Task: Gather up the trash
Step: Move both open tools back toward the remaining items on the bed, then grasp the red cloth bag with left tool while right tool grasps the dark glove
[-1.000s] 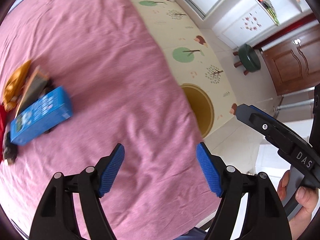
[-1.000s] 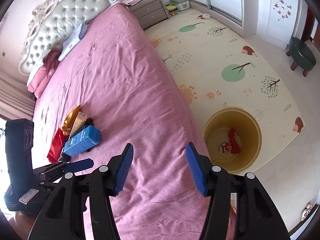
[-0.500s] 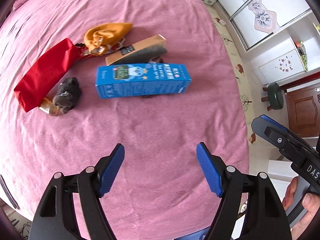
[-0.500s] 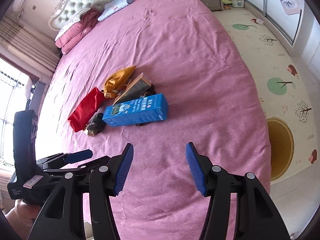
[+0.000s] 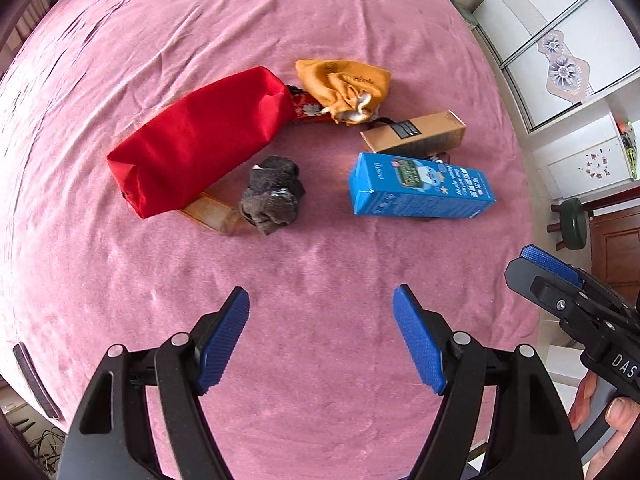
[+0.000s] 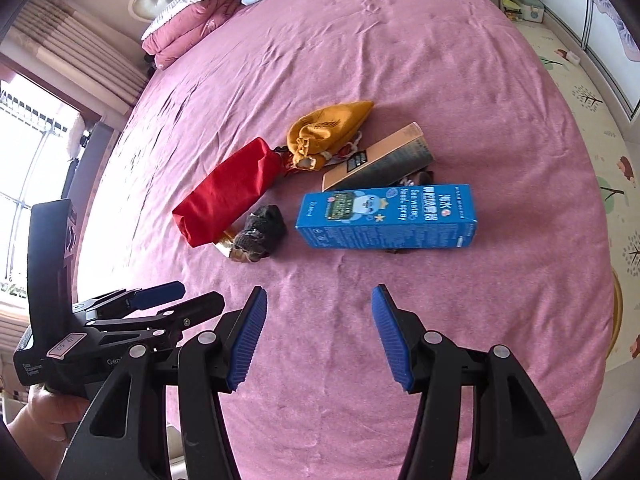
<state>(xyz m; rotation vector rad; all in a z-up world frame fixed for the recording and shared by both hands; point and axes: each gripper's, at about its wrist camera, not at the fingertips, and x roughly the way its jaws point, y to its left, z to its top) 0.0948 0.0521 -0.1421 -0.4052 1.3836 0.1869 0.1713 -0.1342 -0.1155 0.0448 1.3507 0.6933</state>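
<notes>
5 pieces of trash are lying clustered mid-bed on the pink bedspread [image 5: 320, 24]: a blue nasal spray box [image 6: 386, 216], a tan carton [image 6: 380, 160] just behind it, an orange drawstring pouch [image 6: 328, 130], a red fabric bag [image 6: 228, 192] and a dark crumpled wad [image 6: 262, 228]. The blue nasal spray box is looking light and stiff, probably empty card that will dent under a hard squeeze; pinching it across its narrow sides near the middle seems safest. The pouch, bag and wad are looking soft and limp, so bunching a fold should do.

The left gripper [image 5: 320, 336] is hovering released above bare bedspread, short of the wad, nothing between its blue pads. The right gripper [image 6: 318, 336] is likewise hanging released and empty, just short of the blue box.

Something amber and translucent [image 5: 212, 212] is peeking from under the red bag, and a small dark item behind the blue box is mostly hidden. Only a sliver of a yellowish rim is showing at the right edge of the right wrist view.
</notes>
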